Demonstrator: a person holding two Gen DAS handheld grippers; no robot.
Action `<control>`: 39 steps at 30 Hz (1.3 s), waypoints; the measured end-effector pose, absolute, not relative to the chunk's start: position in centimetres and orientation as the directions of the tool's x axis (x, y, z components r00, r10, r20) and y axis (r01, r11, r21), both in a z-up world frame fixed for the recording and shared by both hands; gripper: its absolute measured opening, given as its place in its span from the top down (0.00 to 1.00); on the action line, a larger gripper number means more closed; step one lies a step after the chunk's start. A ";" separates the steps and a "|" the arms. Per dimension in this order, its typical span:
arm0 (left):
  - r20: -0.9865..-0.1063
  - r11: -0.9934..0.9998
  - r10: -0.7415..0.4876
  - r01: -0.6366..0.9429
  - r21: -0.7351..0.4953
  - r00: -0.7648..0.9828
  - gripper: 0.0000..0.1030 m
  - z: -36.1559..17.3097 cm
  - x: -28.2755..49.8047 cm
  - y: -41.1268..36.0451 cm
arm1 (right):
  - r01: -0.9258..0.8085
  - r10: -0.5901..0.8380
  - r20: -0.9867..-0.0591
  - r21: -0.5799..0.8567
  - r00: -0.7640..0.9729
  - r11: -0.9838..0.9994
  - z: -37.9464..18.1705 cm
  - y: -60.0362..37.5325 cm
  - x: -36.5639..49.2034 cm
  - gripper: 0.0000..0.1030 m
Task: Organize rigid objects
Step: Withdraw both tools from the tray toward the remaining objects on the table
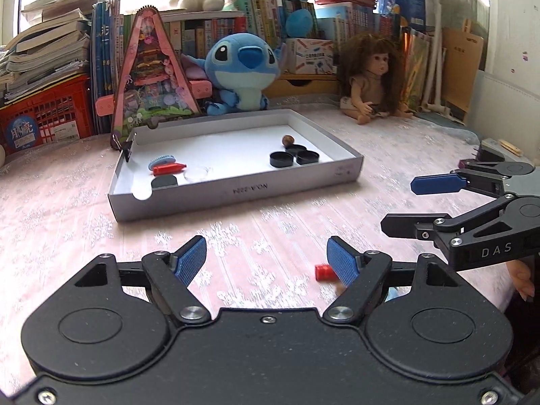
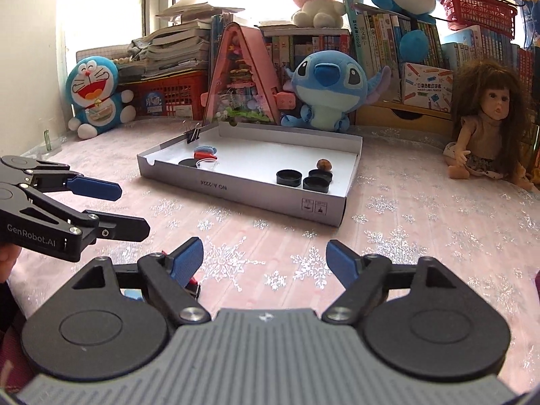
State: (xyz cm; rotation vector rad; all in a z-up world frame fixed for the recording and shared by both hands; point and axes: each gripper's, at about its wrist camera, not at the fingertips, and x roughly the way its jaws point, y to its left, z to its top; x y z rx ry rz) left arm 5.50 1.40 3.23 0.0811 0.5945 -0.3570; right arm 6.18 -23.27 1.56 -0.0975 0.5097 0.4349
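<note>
A shallow grey cardboard tray point(image 1: 236, 190) point(image 2: 243, 193) lies on the pink snowflake tablecloth ahead of both grippers. Inside it at the right are three black caps point(image 1: 281, 159) point(image 2: 288, 177) and a brown nut point(image 1: 288, 139) point(image 2: 324, 163). At its left are a red piece point(image 1: 168, 168), a blue round brush point(image 1: 162, 161), a black disc point(image 1: 164, 181) and a clear lid point(image 1: 197, 172). A small red cylinder point(image 1: 322, 272) lies on the cloth by my left gripper's right finger. My left gripper point(image 1: 266, 256) point(image 2: 134, 210) is open and empty. My right gripper point(image 2: 265, 258) point(image 1: 398, 205) is open and empty too.
A black binder clip point(image 1: 126, 146) point(image 2: 191, 135) grips the tray's far left corner. Behind the tray stand a pink triangular model house point(image 1: 152, 77), a blue plush point(image 1: 241, 71), a doll point(image 1: 373, 77) and shelves of books. A red crate point(image 1: 44, 114) sits at the back left.
</note>
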 end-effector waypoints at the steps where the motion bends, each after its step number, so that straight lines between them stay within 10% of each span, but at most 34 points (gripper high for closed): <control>1: -0.565 0.933 -0.312 0.358 -0.031 0.764 0.25 3.2 5.2 1.4 | -0.433 0.380 -0.498 0.009 0.780 0.901 1.4 -23.3 5.9 0.15; 10: -0.591 0.894 -0.406 0.436 -0.099 0.698 0.31 2.9 2.7 1.0 | -0.471 0.371 -0.549 -0.049 0.749 0.881 0.2 -23.7 4.2 0.15; 25: -0.629 0.845 -0.468 0.521 -0.115 0.620 0.89 1.1 1.8 -2.0 | -0.477 0.383 -0.566 -0.021 0.730 0.879 -0.9 -23.4 3.9 0.15; 39: -0.642 0.908 -0.369 0.409 -0.094 0.672 0.90 1.3 3.1 1.2 | -0.497 0.417 -0.557 0.010 0.718 0.868 -1.0 -21.4 4.5 0.15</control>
